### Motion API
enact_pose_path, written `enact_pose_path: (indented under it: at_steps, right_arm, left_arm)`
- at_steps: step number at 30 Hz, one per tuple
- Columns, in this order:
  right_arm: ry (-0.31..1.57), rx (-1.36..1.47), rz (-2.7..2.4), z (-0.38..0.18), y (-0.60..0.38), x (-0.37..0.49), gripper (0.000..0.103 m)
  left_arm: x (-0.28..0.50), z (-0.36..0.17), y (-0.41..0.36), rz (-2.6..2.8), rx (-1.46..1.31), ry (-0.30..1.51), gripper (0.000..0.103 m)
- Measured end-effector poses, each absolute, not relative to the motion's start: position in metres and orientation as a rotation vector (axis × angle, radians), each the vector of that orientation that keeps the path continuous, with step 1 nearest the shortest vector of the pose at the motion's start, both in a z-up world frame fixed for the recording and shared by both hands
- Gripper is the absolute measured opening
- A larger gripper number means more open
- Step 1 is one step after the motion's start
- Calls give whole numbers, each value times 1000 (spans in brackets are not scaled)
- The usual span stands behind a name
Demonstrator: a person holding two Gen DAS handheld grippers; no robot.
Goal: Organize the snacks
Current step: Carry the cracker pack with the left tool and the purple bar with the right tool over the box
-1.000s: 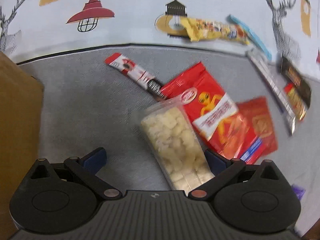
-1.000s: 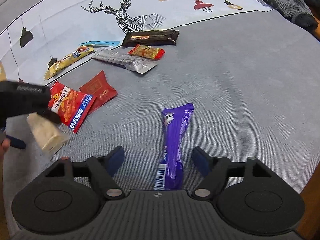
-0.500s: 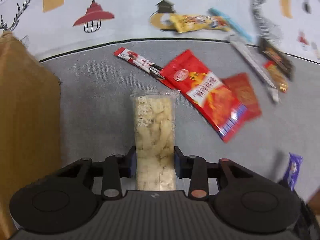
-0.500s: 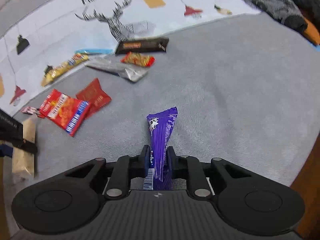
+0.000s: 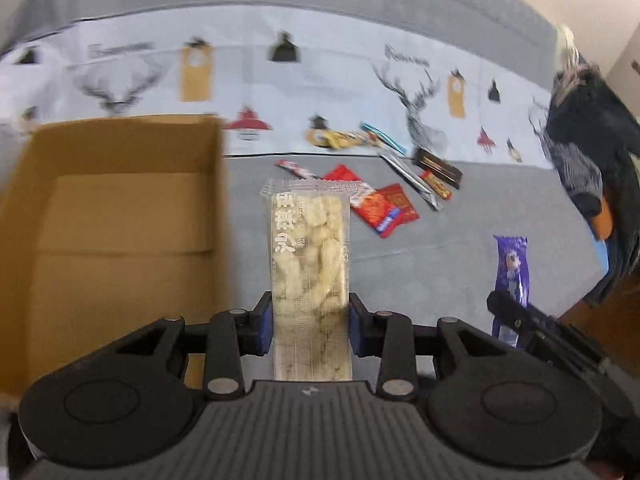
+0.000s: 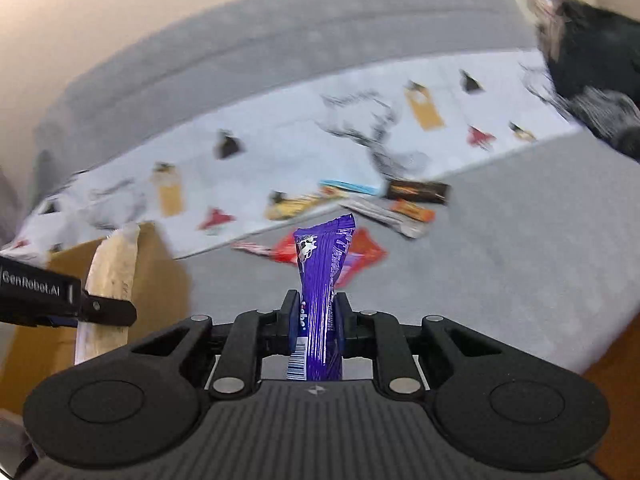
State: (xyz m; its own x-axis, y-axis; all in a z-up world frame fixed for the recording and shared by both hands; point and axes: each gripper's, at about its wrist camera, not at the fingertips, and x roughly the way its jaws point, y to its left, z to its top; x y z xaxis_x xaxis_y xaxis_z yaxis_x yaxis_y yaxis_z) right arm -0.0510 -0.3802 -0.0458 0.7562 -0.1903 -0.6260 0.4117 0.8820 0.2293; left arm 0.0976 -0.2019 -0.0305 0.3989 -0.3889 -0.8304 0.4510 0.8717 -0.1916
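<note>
Two claws, two snacks, both lifted off the grey fabric surface (image 5: 500, 200). The left claw (image 5: 310, 326) is clamped on the lower end of a clear-wrapped pale crispy snack bar (image 5: 308, 248), which stands out along the blue finger pads (image 5: 264, 324) toward 12 o'clock. At 9 o'clock of the bar sits an open brown cardboard box (image 5: 120, 220), its near wall just beside the wrapper in this view.

The right claw (image 6: 316, 326) pinches a slim purple foil snack packet (image 6: 320, 280) with a cartoon cow printed near its top; the packet rises upright between the fingers, barcode end down. In the left wrist view the same purple packet (image 5: 512, 268) hangs at 3 o'clock, gripped by the other tool.

Beyond the held bar, at 1 o'clock, loose snacks lie scattered on the grey surface: a red snack bag (image 5: 374, 210) overlapping a smaller red packet (image 5: 400, 202), a silver foil stick (image 5: 412, 180), a dark brown chocolate bar (image 5: 438, 168) and a small orange packet (image 5: 438, 186). A yellow packet (image 5: 340, 138) and a light blue strip (image 5: 384, 138) rest further back on the white deer-print cloth (image 5: 280, 92). Dark clothing (image 5: 592, 152) is heaped at 2 o'clock. Both views are motion-blurred.
</note>
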Motion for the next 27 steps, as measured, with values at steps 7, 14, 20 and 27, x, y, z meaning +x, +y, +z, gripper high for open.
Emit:
enact_pose_path:
  at_steps: [7, 14, 20, 27]
  right_arm:
    - [641, 302, -111, -23, -280, -68, 19]
    - [684, 240, 11, -16, -210, -81, 19]
    - [646, 205, 17, -1, -192, -97, 19]
    - [637, 204, 11, -1, -192, -96, 19]
  left_arm:
    - [52, -12, -80, -325, 28, 961, 40]
    - [14, 2, 4, -237, -54, 921, 40]
    - [-10, 13, 20, -237, -88, 870, 40]
    - [-20, 23, 17, -259, -98, 843, 40]
